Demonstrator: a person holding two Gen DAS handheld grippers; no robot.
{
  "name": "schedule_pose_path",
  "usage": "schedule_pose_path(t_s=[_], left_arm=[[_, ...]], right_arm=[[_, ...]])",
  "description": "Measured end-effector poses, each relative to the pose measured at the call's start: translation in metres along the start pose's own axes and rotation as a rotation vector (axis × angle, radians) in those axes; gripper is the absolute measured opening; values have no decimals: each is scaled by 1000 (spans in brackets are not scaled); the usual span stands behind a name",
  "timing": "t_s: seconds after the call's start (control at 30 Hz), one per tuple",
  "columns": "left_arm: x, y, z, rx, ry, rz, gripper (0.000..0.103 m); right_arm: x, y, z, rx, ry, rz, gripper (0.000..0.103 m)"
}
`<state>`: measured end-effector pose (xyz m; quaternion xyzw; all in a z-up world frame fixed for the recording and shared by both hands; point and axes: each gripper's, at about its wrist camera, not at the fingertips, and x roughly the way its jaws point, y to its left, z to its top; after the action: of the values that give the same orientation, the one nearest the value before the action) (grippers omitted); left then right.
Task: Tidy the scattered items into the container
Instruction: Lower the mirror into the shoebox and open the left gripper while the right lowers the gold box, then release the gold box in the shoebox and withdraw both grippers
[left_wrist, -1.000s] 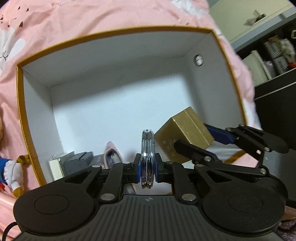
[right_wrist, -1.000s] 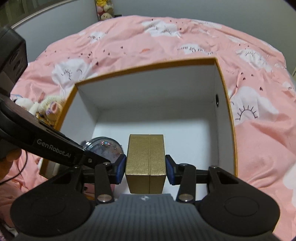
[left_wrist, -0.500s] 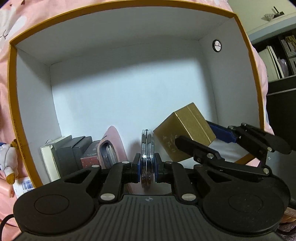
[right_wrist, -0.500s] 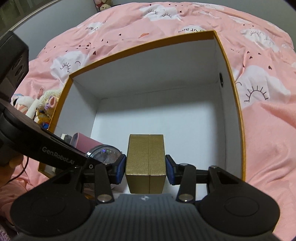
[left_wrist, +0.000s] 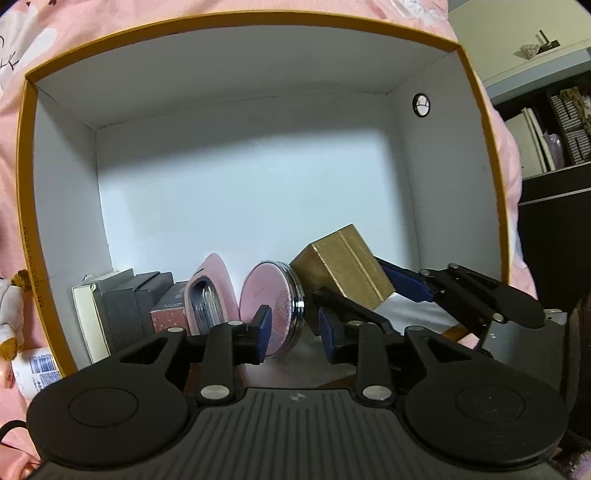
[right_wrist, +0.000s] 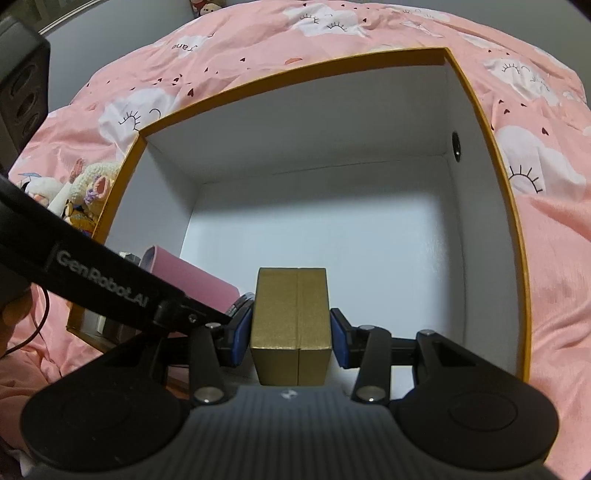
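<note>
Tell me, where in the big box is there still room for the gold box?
The white floor between the far wall and the gold box, out to the right wall of the big box, is bare. The near left corner is crowded: small boxes, pink case, round compact.

A box (left_wrist: 439, 155) sits on a bed (right_wrist: 554, 258). Inside, along its near wall from the left: upright small boxes (left_wrist: 122, 310), a pouch (left_wrist: 214, 291), a tilted round compact (left_wrist: 273, 306), then a cube-shaped box (left_wrist: 343, 269).

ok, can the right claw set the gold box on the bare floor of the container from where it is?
Probably yes. The right claw grips the gold box over the container, and the white floor ahead looks bare. The pink compact and left claw sit close on its left.
</note>
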<state>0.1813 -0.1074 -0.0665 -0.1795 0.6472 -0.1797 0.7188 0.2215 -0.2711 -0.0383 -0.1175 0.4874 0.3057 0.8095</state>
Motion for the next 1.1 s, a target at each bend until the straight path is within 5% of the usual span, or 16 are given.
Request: schedule_pose_path(t_s=[0.3,0.4,0.83,1.1], left_arm=[[-50,16,-9,25,-98,-64,44],[-60,16,-7,45,-141,-17,59],[-85,43,-28,2,-246,43,59],[-94,72,-45,-45,-275,49,59]], right_arm=[[5,3,3,31,11,34,47],[6,7,4,27,7,28,47],[14,27,9,-43,48,-18,48],[4,20,14,48,77,57,49]])
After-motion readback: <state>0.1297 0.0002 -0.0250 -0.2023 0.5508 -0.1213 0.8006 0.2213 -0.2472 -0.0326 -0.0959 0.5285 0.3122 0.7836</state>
